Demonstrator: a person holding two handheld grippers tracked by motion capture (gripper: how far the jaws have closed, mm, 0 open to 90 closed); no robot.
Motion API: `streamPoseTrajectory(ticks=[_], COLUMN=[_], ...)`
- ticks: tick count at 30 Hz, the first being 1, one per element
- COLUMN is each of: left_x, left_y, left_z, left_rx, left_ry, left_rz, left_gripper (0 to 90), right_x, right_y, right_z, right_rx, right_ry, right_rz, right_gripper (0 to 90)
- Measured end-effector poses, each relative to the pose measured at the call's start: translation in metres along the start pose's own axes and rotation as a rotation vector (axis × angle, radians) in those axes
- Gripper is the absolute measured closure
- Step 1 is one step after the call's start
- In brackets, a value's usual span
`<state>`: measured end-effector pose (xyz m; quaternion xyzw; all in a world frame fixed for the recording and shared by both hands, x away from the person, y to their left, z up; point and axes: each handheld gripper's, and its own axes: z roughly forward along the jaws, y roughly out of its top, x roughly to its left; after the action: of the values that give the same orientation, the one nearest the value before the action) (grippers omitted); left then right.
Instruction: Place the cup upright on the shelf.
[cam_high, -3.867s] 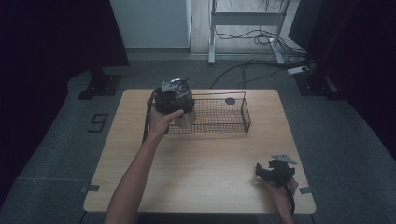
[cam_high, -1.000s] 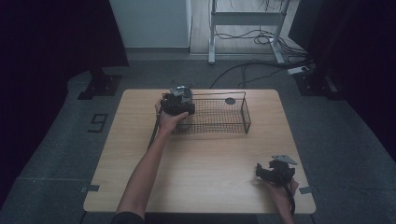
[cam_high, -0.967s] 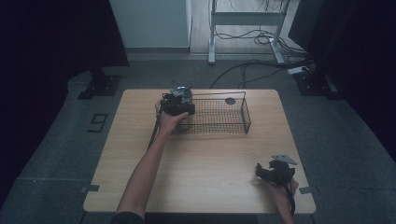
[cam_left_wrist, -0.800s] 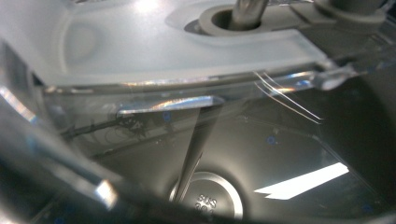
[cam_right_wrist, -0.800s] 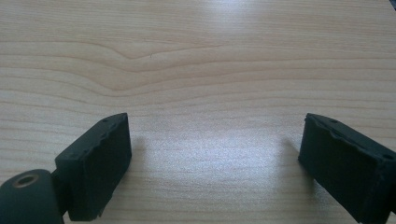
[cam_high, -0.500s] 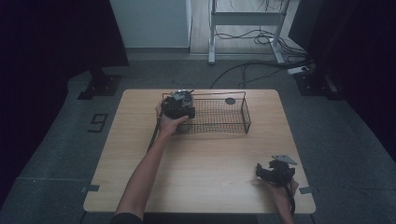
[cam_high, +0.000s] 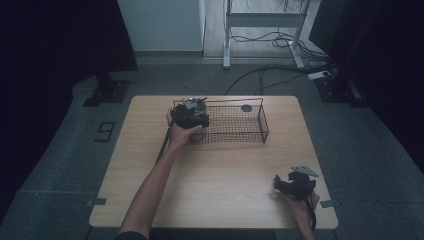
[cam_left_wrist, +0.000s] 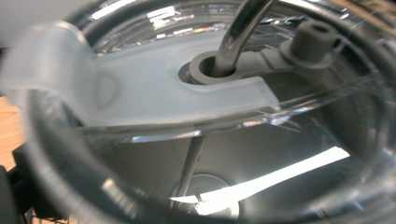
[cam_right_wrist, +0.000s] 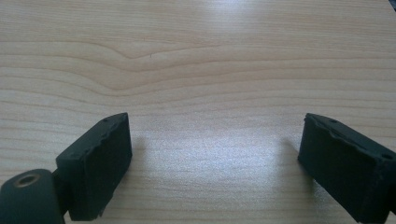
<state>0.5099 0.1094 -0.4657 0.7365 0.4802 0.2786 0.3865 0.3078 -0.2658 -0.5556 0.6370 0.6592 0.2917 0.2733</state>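
Note:
My left gripper (cam_high: 190, 114) hangs over the left end of a black wire basket (cam_high: 250, 136) at the back of the wooden table (cam_high: 215, 195). It is shut on a clear lidded cup (cam_left_wrist: 140, 88) with a metal straw (cam_left_wrist: 236, 32) through the lid. The cup sits right against the camera and hides the jaws. My right gripper (cam_high: 280, 184) rests low over the table near the front right corner. In the right gripper view that same gripper (cam_right_wrist: 215, 158) stands open, with bare wood between its black pads (cam_right_wrist: 100, 158).
A small dark round thing (cam_high: 246, 108) lies at the basket's far side. A cable (cam_high: 164, 142) trails from the left gripper along the table. Beyond the table's far edge stand a metal frame (cam_high: 265, 20) and floor cables (cam_high: 260, 75).
The left gripper has come down and slightly right with the cup, from above the basket's left end to down at its rim. The right gripper has stayed put.

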Motion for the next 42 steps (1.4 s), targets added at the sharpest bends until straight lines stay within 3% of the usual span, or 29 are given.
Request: streamPoseTrajectory(ticks=[4, 9, 14, 18, 27, 32, 37, 42], left_x=[0.002, -0.001, -0.002, -0.003, -0.003, -0.007, -0.013, -0.017], left_y=[0.000, 0.002, 0.004, 0.001, -0.014, -0.029, -0.046, -0.061], left_z=[-0.006, -0.020, -0.038, -0.055, -0.089, -0.102, -0.121, -0.137], left_rx=[-0.008, -0.042, -0.071, -0.072, -0.054, -0.042, -0.033, -0.045], left_ry=[-0.002, 0.025, 0.001, -0.009, -0.012, -0.052, -0.141, -0.163], left_rz=[-0.004, 0.008, 0.019, 0.037, 0.002, 0.002, -0.032, -0.022], left_gripper=[0.0, 0.0, 0.0, 0.0, 0.0, 0.0, 0.5, 0.7], right_x=[0.000, 0.000, 0.000, 0.000, 0.000, 0.000, 0.000, 0.000], right_y=[0.000, 0.000, 0.000, 0.000, 0.000, 0.000, 0.000, 0.000], right_z=[0.000, 0.000, 0.000, 0.000, 0.000, 0.000, 0.000, 0.000], right_rx=[0.000, -0.001, 0.000, 0.000, 0.000, -0.001, 0.000, 0.001], right_ry=[0.000, 0.000, -0.001, 0.000, -0.001, -0.003, -0.003, -0.003], right_rz=[0.000, -0.002, 0.000, -0.001, 0.000, 0.001, 0.004, 0.003], right_gripper=[9.2, 9.3, 9.3, 9.2, 9.2, 9.2, 9.2, 9.1])
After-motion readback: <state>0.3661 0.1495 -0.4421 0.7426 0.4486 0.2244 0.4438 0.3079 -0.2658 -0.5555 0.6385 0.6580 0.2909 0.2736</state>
